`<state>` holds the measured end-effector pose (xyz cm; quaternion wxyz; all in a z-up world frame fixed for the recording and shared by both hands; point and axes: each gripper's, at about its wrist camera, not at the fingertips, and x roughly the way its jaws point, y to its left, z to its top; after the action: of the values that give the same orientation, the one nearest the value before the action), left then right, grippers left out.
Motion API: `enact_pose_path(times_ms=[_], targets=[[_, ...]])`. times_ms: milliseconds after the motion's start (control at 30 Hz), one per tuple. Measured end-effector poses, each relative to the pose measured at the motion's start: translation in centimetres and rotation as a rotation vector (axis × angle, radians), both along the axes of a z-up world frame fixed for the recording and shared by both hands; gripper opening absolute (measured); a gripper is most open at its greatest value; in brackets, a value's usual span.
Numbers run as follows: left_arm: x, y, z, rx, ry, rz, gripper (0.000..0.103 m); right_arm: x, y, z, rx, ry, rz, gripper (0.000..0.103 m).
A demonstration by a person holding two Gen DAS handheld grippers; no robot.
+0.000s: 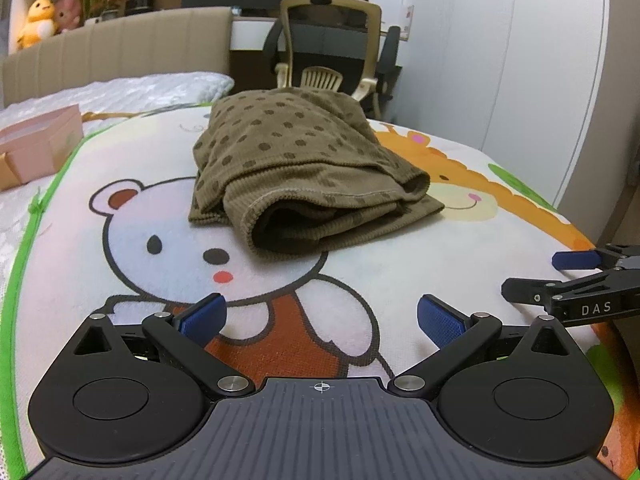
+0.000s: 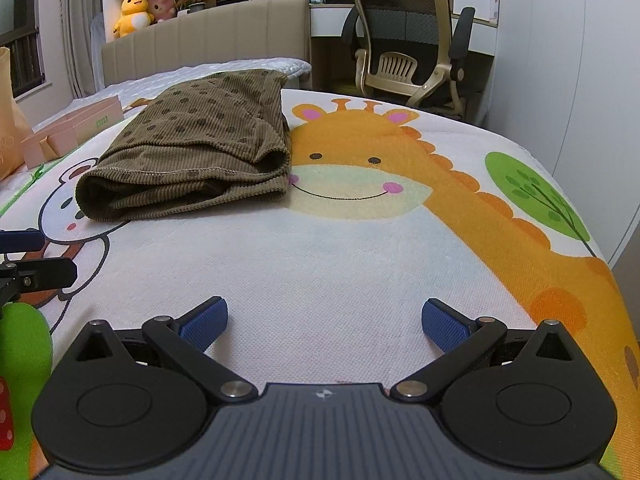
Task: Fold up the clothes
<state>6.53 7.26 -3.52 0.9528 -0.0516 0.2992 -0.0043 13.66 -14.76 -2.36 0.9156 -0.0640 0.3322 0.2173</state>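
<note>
The cartoon blanket point(image 2: 360, 264) carries the brown dotted garment point(image 1: 296, 176), folded in a thick bundle on the bear print. Left gripper point(image 1: 320, 320) and right gripper point(image 2: 324, 320) hover apart from it, spread, empty; best press its loose hem flat.

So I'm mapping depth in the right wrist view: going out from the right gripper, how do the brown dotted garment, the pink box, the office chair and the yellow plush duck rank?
1. Brown dotted garment: ahead and left, lying folded on the mat.
2. Pink box: further left, just past the mat's edge.
3. Office chair: ahead right, beyond the bed.
4. Yellow plush duck: far left, on the shelf behind the headboard.

Chair and duck are close to call. The right gripper has its jaws open.
</note>
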Motion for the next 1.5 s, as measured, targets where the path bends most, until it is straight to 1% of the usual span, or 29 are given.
enact_pose_path(times_ms=[500,767,1000,1100,1300,1367,1500], targets=[[0.0,0.3,0.0,-0.015,-0.002,0.004,0.103,-0.1,0.1,0.0,-0.001,0.000,0.000,0.103],[-0.1,0.0,0.0,0.003,-0.007,0.012,0.103,-0.1,0.1,0.0,-0.001,0.000,-0.001,0.103],[0.0,-0.3,-0.2,0.020,0.006,0.004,0.103,-0.1,0.1,0.0,-0.001,0.000,-0.001,0.103],[-0.3,-0.4,-0.1,0.028,-0.010,0.007,0.103,0.0,0.2,0.0,0.000,0.000,-0.001,0.103],[-1.2,-0.9,0.3,0.055,-0.084,0.004,0.103,0.0,0.1,0.0,0.000,0.000,-0.001,0.103],[-1.2,-1.0,0.4,0.057,-0.090,0.005,0.103,0.0,0.2,0.0,0.000,0.000,-0.001,0.103],[-1.3,-1.0,0.5,0.076,-0.091,0.045,0.103,-0.1,0.2,0.0,0.000,0.000,-0.001,0.103]])
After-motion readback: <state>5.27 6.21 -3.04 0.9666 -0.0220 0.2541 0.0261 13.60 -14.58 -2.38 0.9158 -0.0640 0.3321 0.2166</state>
